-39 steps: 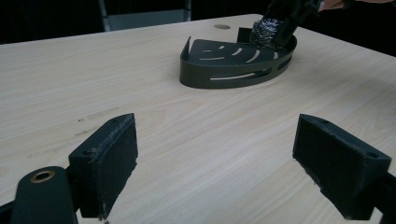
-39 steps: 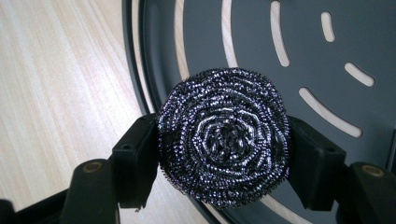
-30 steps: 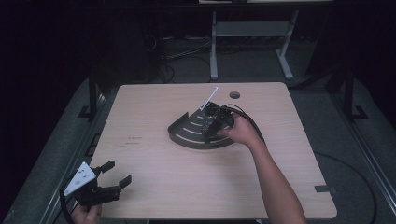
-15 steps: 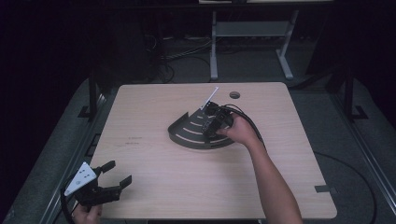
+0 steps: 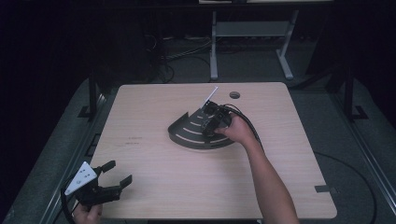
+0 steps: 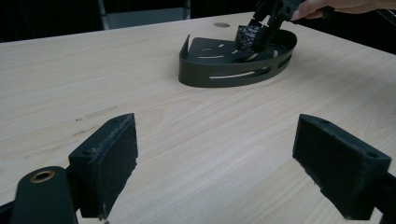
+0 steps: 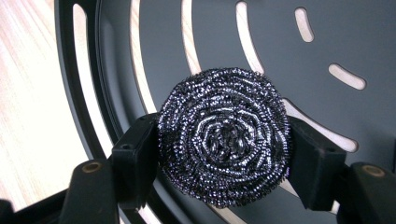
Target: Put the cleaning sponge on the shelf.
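The scouring pad [image 7: 223, 136] is coiled steel wire, shiny and rough, glinting against the dark tray [image 7: 373, 42] under it. That tray looks like matt, smooth painted metal with cut slots. Around the tray, the table [image 6: 140, 70] is pale wood grain with a dull, smooth finish. The left gripper [image 6: 231, 163] has black, fuzzy-faced pads.

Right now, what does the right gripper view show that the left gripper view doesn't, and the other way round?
Right gripper view: the round coiled steel-wool scourer seen head-on, pinched between the right gripper pads just over the slotted floor of the dark metal fan-shaped tray.

Left gripper view: the left gripper jaws standing wide apart above the pale wooden table, the tray's whole curved wall, a hand.

Both: scourer, tray, table.
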`<state>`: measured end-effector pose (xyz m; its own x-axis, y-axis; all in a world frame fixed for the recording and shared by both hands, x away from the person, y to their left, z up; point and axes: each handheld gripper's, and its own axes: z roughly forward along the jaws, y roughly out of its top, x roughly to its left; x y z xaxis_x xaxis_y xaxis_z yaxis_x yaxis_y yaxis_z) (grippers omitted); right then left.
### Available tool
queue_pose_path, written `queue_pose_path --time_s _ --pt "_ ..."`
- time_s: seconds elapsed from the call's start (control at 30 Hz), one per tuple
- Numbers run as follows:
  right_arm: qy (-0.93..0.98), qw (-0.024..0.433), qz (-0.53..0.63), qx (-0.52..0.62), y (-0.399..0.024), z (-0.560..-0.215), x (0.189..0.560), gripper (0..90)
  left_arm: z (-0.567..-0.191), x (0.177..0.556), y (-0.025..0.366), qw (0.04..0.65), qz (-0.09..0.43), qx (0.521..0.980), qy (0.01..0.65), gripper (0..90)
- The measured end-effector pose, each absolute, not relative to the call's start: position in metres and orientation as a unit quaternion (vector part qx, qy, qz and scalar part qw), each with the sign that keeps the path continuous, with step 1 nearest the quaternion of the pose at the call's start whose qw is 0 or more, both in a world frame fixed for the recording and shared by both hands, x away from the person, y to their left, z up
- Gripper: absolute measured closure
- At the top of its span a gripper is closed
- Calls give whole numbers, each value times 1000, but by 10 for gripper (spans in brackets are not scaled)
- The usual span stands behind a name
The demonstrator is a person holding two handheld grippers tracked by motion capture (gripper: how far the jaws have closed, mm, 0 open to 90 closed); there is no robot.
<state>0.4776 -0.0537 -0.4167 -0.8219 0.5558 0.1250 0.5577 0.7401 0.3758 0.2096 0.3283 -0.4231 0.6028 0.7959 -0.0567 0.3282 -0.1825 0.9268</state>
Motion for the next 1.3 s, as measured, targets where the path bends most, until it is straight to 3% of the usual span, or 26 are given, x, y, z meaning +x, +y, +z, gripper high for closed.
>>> queue_pose_path --time_s 1.3 --pt "-928 2 -188 -321 -42 -434 487 318 -423 210 330 513 227 734 383 133"
